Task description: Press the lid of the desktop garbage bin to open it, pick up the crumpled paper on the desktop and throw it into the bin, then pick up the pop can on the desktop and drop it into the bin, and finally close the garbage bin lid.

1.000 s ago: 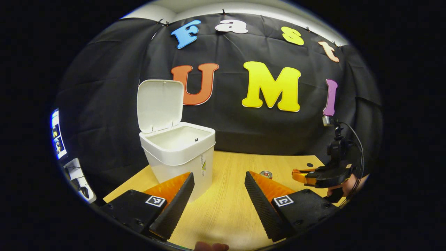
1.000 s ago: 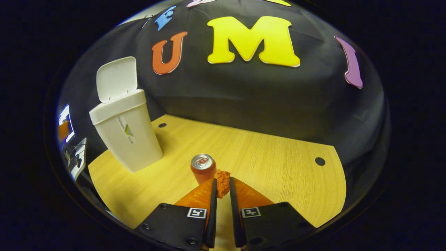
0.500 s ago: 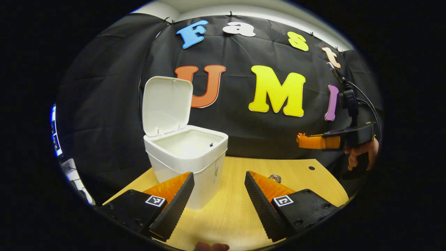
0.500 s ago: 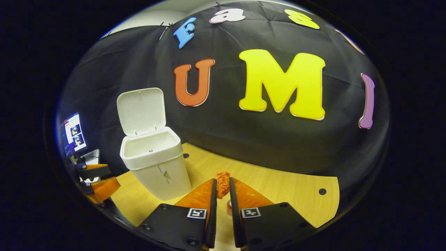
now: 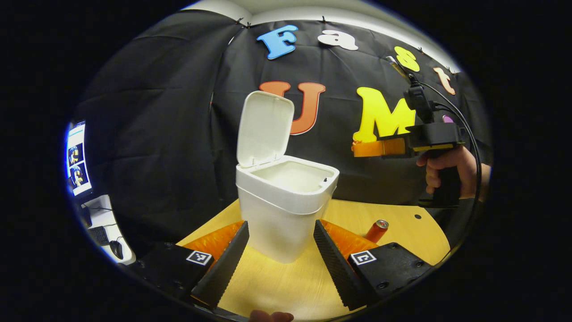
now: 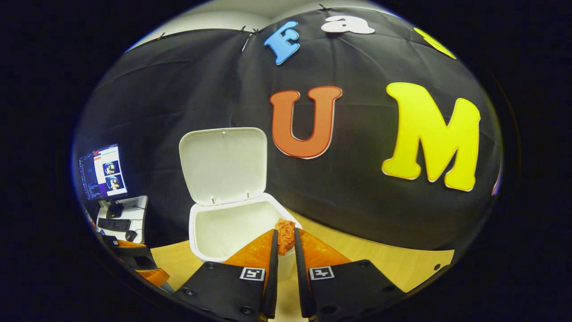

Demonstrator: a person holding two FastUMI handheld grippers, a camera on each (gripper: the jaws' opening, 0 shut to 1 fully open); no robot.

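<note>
Looking along the left gripper (image 5: 280,250) in the left gripper view, I see its two ribbed, wedge-shaped fingers spread wide with nothing between them, hovering low over the pale wood-grain bench (image 5: 290,286). The garbage bin (image 5: 286,210) stands upright just beyond their tips: smooth white plastic, squarish with rounded corners, tapering toward its base. Its lid (image 5: 264,127) is swung up on the rear hinge and stands nearly vertical, inner face toward the mouth. The pop can (image 5: 376,230) stands toward the bench's right edge, a slim cylinder with a silvery top, its long axis near upright and leaning slightly right. Above and right of the bin, a hand (image 5: 447,172) holds the right gripper (image 5: 357,148) level, its fingers pointing left toward the bin's opening.

In the right gripper view, the right gripper (image 6: 286,239) is closed down to a narrow slit, both fingers pinching the crumpled paper (image 6: 284,235), a small wrinkled wad poking up at the tips. It hangs over the near right rim of the garbage bin (image 6: 214,232), whose hollow shows smooth white walls. The lid (image 6: 223,165) stands open behind. A monitor (image 6: 103,172) glows at far left.
</note>
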